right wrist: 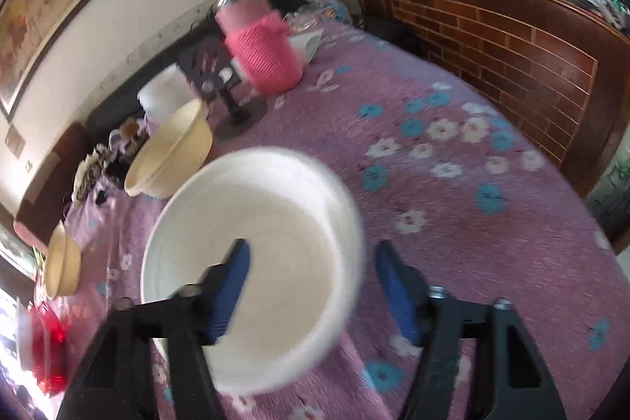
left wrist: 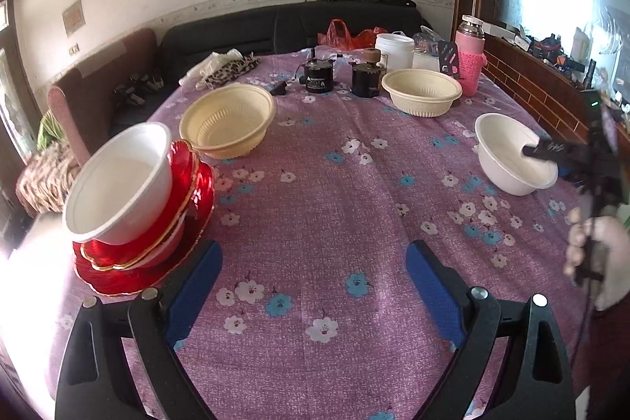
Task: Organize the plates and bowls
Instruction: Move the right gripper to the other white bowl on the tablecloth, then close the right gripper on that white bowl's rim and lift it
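On the left of the flowered tablecloth (left wrist: 334,207), a white bowl (left wrist: 118,184) sits tilted on a stack of red plates (left wrist: 118,262). My left gripper (left wrist: 313,286) hovers open over bare cloth just right of that stack. Two cream bowls (left wrist: 228,121) (left wrist: 421,91) stand farther back. A second white bowl (left wrist: 508,160) (right wrist: 267,223) stands on the right. My right gripper (right wrist: 312,250) (left wrist: 555,162) straddles its rim, one finger (right wrist: 232,286) inside and the other outside. Gaps show at the pads, though the view is blurred. The cream bowl (right wrist: 173,152) lies beyond it.
A pink bottle (left wrist: 470,65) (right wrist: 264,54), a white jar (left wrist: 393,52) and two black devices (left wrist: 319,75) crowd the table's far side. A brick-patterned wooden panel (right wrist: 512,38) runs along the right. A dark sofa (left wrist: 236,30) stands behind. A person's hand (left wrist: 598,254) holds the right gripper.
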`<action>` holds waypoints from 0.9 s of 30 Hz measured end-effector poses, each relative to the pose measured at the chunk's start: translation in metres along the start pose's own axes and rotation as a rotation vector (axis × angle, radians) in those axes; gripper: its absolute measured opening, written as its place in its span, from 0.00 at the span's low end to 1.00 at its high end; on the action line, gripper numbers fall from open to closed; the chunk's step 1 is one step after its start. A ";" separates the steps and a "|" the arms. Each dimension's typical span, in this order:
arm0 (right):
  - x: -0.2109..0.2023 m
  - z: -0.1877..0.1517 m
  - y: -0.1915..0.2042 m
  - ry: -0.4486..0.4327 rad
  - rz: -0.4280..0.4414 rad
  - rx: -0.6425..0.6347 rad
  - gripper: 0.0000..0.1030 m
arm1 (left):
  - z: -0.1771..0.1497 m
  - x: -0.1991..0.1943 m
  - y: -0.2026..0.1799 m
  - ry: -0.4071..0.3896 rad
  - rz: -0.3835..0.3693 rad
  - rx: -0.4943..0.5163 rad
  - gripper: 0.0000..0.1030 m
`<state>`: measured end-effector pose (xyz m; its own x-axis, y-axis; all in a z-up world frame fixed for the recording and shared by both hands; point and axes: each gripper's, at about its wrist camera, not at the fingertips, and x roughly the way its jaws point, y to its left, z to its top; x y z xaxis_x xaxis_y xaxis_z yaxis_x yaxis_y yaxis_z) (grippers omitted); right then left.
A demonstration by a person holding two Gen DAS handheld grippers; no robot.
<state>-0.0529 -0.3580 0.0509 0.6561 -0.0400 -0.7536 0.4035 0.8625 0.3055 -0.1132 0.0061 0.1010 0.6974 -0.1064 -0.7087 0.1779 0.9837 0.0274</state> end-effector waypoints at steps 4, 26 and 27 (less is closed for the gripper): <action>0.018 -0.009 0.013 0.057 0.069 -0.033 0.16 | 0.004 0.010 0.005 0.030 -0.033 -0.038 0.91; 0.007 -0.045 0.067 0.098 0.349 -0.237 0.30 | 0.055 0.118 -0.064 0.177 -0.183 -0.023 0.62; 0.008 -0.046 0.069 0.096 0.335 -0.249 0.30 | 0.055 0.124 -0.068 0.196 -0.178 -0.011 0.43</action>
<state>-0.0494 -0.2752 0.0391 0.6574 0.2999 -0.6913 0.0046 0.9158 0.4017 -0.0006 -0.0820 0.0506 0.5079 -0.2489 -0.8247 0.2771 0.9537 -0.1171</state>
